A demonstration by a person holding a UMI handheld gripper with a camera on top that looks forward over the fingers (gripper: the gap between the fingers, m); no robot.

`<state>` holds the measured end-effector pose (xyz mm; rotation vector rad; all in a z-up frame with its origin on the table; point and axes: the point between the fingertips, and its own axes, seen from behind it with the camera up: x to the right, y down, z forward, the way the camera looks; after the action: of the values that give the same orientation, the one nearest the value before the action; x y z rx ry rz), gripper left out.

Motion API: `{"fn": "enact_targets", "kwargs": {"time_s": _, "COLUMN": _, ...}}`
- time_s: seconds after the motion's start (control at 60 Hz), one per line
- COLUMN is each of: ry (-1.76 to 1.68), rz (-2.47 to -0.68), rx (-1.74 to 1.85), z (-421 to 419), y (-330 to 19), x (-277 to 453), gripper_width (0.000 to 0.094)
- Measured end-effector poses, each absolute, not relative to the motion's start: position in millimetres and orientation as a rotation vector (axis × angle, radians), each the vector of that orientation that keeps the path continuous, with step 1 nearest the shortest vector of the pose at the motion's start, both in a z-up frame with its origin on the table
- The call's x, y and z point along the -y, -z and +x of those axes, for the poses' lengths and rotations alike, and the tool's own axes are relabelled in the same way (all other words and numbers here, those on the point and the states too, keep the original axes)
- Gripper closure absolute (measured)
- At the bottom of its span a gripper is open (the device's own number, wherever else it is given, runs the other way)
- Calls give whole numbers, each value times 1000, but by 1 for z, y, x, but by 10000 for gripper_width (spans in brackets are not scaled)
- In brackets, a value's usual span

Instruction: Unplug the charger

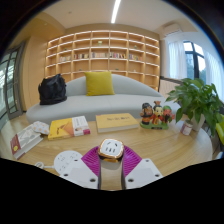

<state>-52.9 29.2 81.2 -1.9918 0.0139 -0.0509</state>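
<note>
Two fingers (84, 172) of gripper (111, 176) clenched on white charger (111, 149) at 6 o'clock, with bare wooden table (150, 145) ahead, books (70, 127) at 10, plant (195, 100) at 2.

A white charger (111, 149) with an orange mark on its face sits against magenta pads (97, 160); the gripper (111, 170) itself is white. The worktop (150, 140) is light wood. On the left lie a yellow book (62, 127) and a red-and-white one (27, 138). Far back, a pale grey sofa (105, 100) carries a yellow cushion (99, 83) and a black bag (52, 90). To the right, a green plant (193, 100) stands beside what may be multicoloured figurines (154, 116).
</note>
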Motion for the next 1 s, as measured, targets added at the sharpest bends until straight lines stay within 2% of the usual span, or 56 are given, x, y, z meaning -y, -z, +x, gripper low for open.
{"fn": "enact_targets", "kwargs": {"time_s": 0.1, "ry": 6, "rz": -2079, "rx": -23, "z": -54, "y": -32, "x": -21, "gripper_width": 613}}
{"fn": "enact_targets", "kwargs": {"time_s": 0.283, "ry": -20, "rz": -2124, "rx": -73, "z": -43, "y": -13, "x": -13, "gripper_width": 499}}
{"fn": "enact_targets", "kwargs": {"time_s": 0.317, "ry": -7, "rz": -2126, "rx": -89, "z": -38, "y": -13, "x": -12, "gripper_width": 436}}
{"fn": "enact_targets", "kwargs": {"time_s": 0.417, "ry": 34, "rz": -2126, "rx": -120, "z": -23, "y": -24, "x": -1, "gripper_width": 131}}
{"fn": "enact_targets", "kwargs": {"time_s": 0.467, "ry": 51, "rz": -2115, "rx": -120, "z": -20, "y": -31, "x": 6, "gripper_width": 70}}
{"fn": "enact_targets", "kwargs": {"time_s": 0.833, "ry": 157, "rz": -1984, "rx": -11, "z": -28, "y": -141, "x": 122, "gripper_width": 81}}
{"fn": "enact_targets", "kwargs": {"time_s": 1.0, "ry": 140, "rz": -1969, "rx": -3, "z": -40, "y": -168, "x": 177, "gripper_width": 81}}
